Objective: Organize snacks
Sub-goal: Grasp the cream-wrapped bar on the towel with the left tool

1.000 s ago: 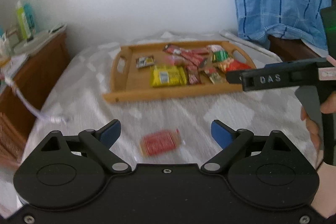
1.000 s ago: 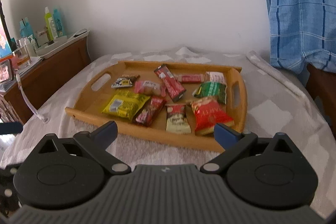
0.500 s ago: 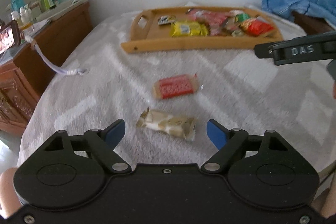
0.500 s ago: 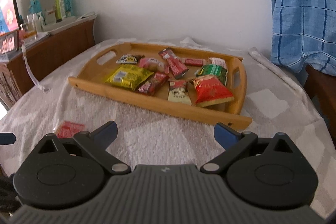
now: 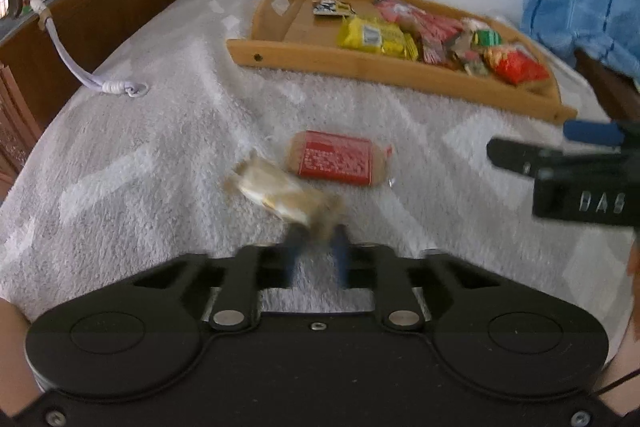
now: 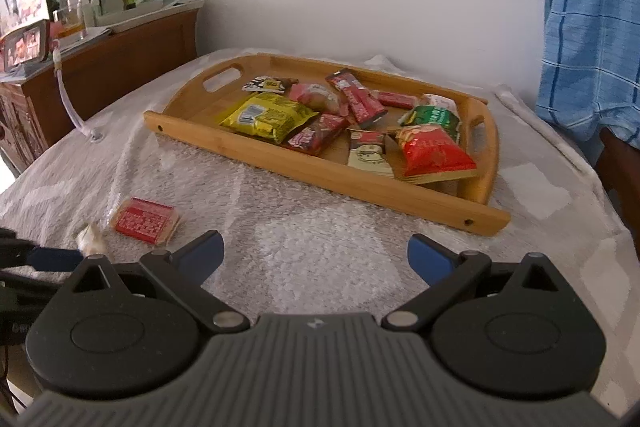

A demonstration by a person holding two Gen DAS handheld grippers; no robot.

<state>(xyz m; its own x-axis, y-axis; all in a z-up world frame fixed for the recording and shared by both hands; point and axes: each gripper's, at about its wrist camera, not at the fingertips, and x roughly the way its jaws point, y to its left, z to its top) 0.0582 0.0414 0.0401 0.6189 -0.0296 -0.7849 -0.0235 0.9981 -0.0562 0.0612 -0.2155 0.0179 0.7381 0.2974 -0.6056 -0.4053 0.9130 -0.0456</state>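
Observation:
My left gripper (image 5: 316,239) is shut on one end of a beige snack packet (image 5: 276,191) and holds it just above the white towel. A red biscuit packet (image 5: 338,158) lies right beyond it; it also shows in the right wrist view (image 6: 145,219). A wooden tray (image 6: 320,169) with several snack packets stands farther back; it also shows in the left wrist view (image 5: 304,57). My right gripper (image 6: 316,255) is open and empty, hovering over the towel in front of the tray. It shows at the right edge of the left wrist view (image 5: 576,155).
A wooden sideboard (image 6: 120,55) with bottles stands at the left. A white cord (image 5: 84,71) hangs from it onto the towel. A blue checked cloth (image 6: 592,27) hangs at the right over a dark chair. A white wall is behind.
My left gripper has closed on the beige packet and lifted its end. The right gripper has drawn back and lower, so the red biscuit packet now shows at its left.

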